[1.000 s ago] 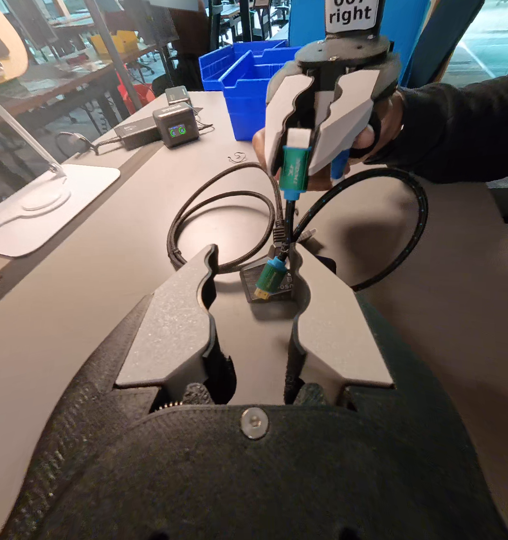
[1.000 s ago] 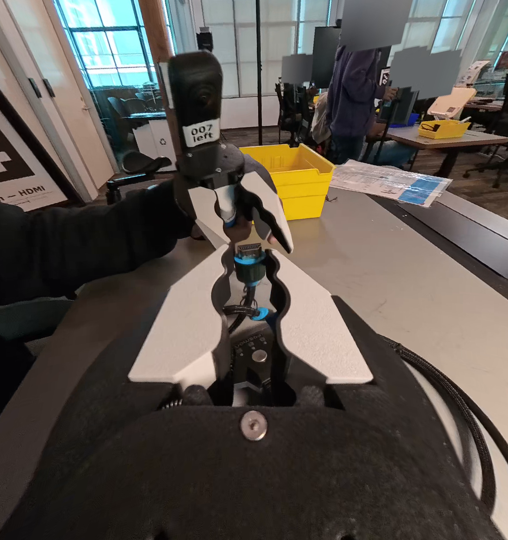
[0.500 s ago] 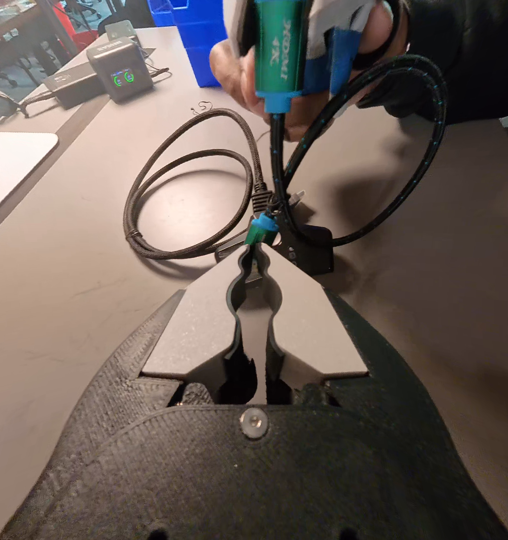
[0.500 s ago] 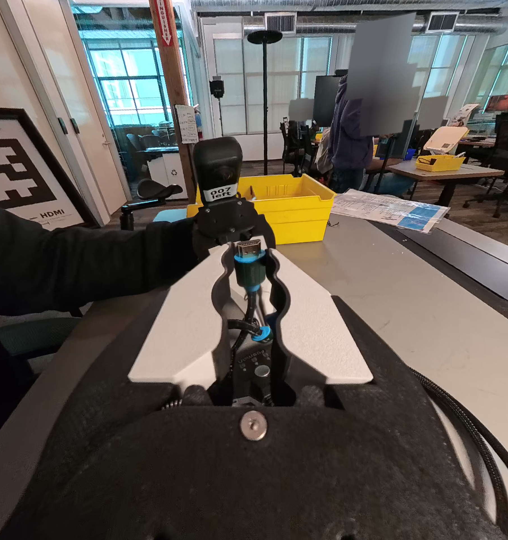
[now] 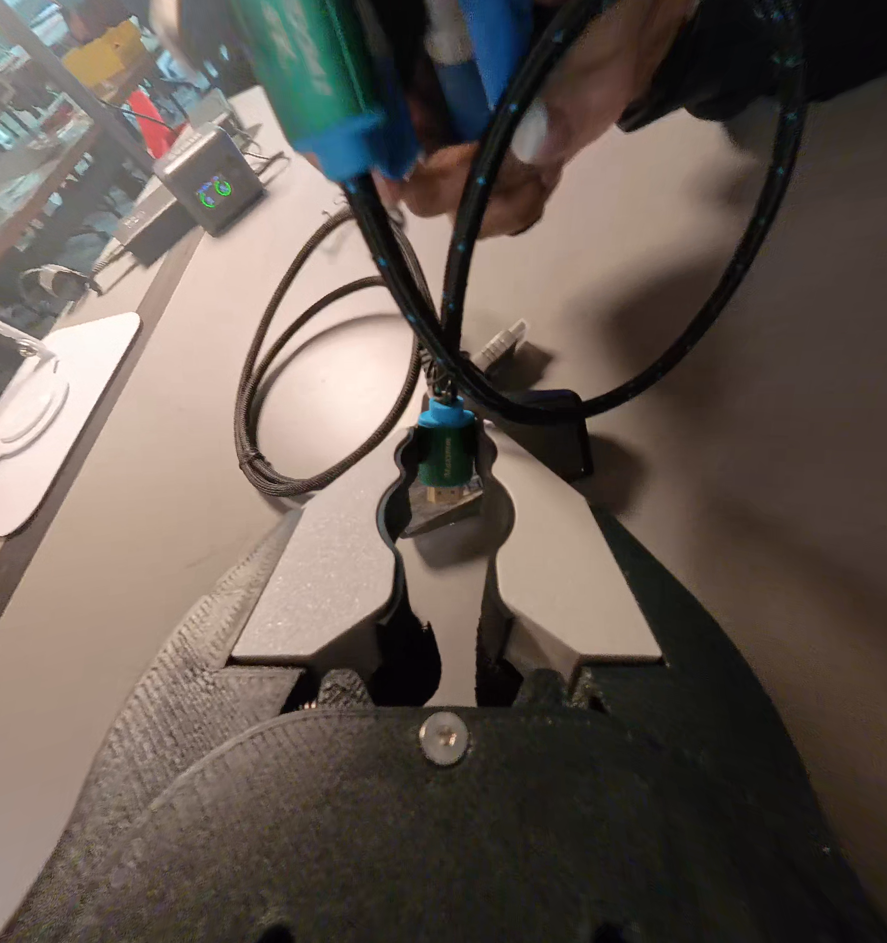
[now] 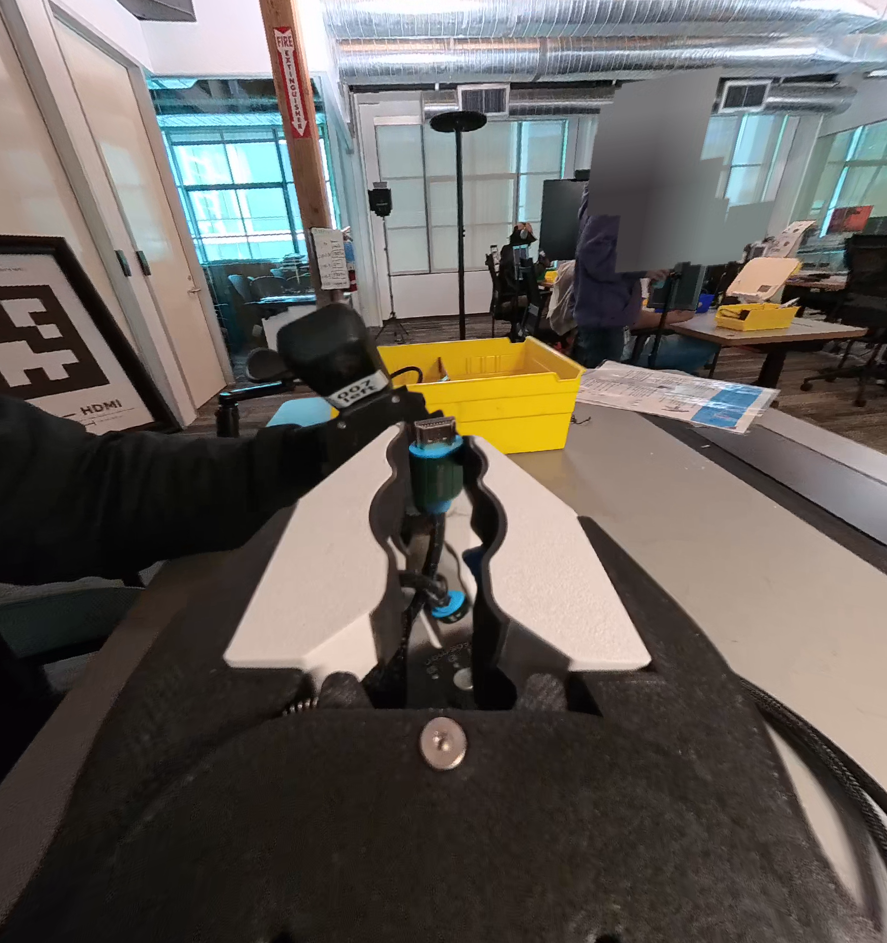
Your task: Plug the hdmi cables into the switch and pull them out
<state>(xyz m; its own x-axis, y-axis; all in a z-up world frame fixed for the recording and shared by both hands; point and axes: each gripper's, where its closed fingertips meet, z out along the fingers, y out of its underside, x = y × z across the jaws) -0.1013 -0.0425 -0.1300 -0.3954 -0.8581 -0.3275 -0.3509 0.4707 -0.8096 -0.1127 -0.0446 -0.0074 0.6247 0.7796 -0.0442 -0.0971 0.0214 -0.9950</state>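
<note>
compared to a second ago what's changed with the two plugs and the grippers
The left gripper moved in and narrowed from wide open to closed on the lower green plug over the switch. The right gripper, still gripping the upper green plug, lifted it higher. The coiled black cable on the table stayed put.

- The left tongs, wide apart a second ago, now pinch the lower green plug at frame centre.
- The right tongs lift their plug higher, filling the upper frame of the left wrist view.
</note>
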